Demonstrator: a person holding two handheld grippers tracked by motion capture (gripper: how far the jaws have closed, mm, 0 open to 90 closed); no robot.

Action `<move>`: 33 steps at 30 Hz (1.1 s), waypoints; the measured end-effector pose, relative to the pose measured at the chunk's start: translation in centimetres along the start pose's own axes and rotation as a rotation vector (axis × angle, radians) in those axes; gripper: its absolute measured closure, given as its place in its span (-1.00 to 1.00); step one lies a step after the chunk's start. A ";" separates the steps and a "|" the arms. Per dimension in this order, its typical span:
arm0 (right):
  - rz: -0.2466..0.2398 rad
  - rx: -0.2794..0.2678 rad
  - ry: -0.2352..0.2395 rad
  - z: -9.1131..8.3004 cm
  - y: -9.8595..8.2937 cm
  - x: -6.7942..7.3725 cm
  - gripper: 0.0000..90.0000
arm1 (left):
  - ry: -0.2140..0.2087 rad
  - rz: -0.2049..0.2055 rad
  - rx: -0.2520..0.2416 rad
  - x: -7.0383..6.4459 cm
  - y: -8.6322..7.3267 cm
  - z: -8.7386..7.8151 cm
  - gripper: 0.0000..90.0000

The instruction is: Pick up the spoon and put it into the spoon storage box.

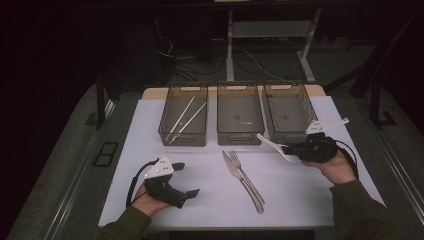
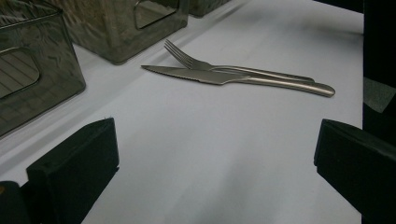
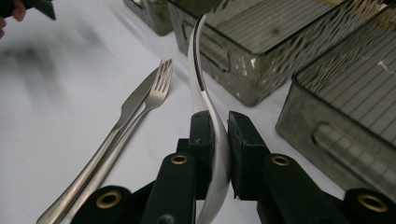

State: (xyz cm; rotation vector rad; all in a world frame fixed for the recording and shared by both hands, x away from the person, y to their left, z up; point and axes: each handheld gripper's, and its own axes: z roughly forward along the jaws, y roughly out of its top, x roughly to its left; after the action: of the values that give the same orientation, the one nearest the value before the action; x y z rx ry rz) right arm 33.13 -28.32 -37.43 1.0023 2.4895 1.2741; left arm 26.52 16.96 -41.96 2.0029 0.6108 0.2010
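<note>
My right gripper is shut on the handle of a white spoon, held above the table in front of the right bin. In the right gripper view the spoon stands on edge between the jaws, bowl pointing away. A steel knife and fork lie side by side at the table's middle. My left gripper is open at the front left, nothing between its jaws. In the left gripper view the knife and fork lie ahead.
Three dark see-through bins stand in a row at the back. The left bin holds two chopsticks; the middle bin looks empty. The white table top ends close in front of both hands.
</note>
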 end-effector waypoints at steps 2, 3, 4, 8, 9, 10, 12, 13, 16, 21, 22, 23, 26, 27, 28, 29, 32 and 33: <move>-0.005 -0.001 -0.006 0.4 0.5 -0.2 0.78 | -0.002 0.000 -0.001 0.0 0.0 0.0 -1.00; 0.000 -0.003 -0.003 0.5 0.7 -0.3 0.78 | -0.002 -0.001 -0.001 0.0 0.0 0.1 -1.00; -0.001 -0.002 -0.002 0.7 1.0 -0.4 0.78 | -0.001 0.000 0.000 0.0 0.0 0.0 -1.00; 0.007 0.003 -0.007 1.6 1.8 -0.9 0.78 | 0.002 0.001 -0.002 0.1 0.0 -0.1 -1.00; 0.008 0.000 -0.006 1.8 2.1 -1.0 0.78 | 0.002 0.002 -0.002 0.1 0.0 -0.1 -1.00; 0.009 -0.002 -0.004 2.0 2.3 -1.1 0.78 | 0.003 0.003 -0.001 0.1 0.0 -0.1 -1.00; 0.008 -0.001 -0.005 2.4 2.9 -1.3 0.78 | 0.005 0.003 -0.002 0.1 0.1 -0.1 -1.00; 0.009 0.000 -0.006 2.5 3.3 -1.4 0.78 | 0.004 0.002 -0.003 0.1 0.1 -0.1 -1.00; 0.013 -0.005 0.003 2.7 4.5 -1.8 0.78 | 0.002 0.004 0.000 0.1 0.1 0.0 -1.00; 0.013 0.005 -0.003 3.5 6.4 -2.3 0.78 | -0.002 0.002 -0.002 0.1 0.1 0.0 -1.00; 0.016 0.003 -0.002 3.8 6.8 -2.5 0.78 | -0.002 0.002 -0.003 0.1 0.1 0.0 -1.00; 0.012 0.007 -0.005 4.0 7.1 -2.6 0.78 | -0.002 0.002 -0.003 0.1 0.1 0.0 -1.00; 0.018 0.019 -0.010 4.9 8.1 -3.0 0.78 | -0.004 0.001 -0.004 0.1 0.1 0.1 -1.00; 0.017 0.024 -0.019 5.3 8.3 -3.2 0.78 | -0.006 0.002 -0.005 0.1 0.1 0.0 -1.00; 0.024 0.021 -0.017 5.6 8.6 -3.4 0.78 | -0.007 0.001 -0.006 0.1 0.1 0.0 -1.00; 0.032 0.017 -0.014 5.9 8.9 -3.5 0.78 | -0.007 0.001 -0.006 0.1 0.1 0.0 -1.00; 0.036 0.031 -0.027 6.9 9.7 -3.8 0.78 | -0.009 -0.002 -0.008 0.1 0.1 0.0 -1.00; 0.040 0.027 -0.022 7.3 9.8 -3.9 0.78 | -0.009 0.001 -0.005 0.1 0.1 0.0 -1.00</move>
State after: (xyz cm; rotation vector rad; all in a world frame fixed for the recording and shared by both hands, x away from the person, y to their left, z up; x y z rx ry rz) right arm 43.99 -21.99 -34.95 1.0718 2.4884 1.2367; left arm 26.68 16.95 -41.91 1.9980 0.6031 0.1938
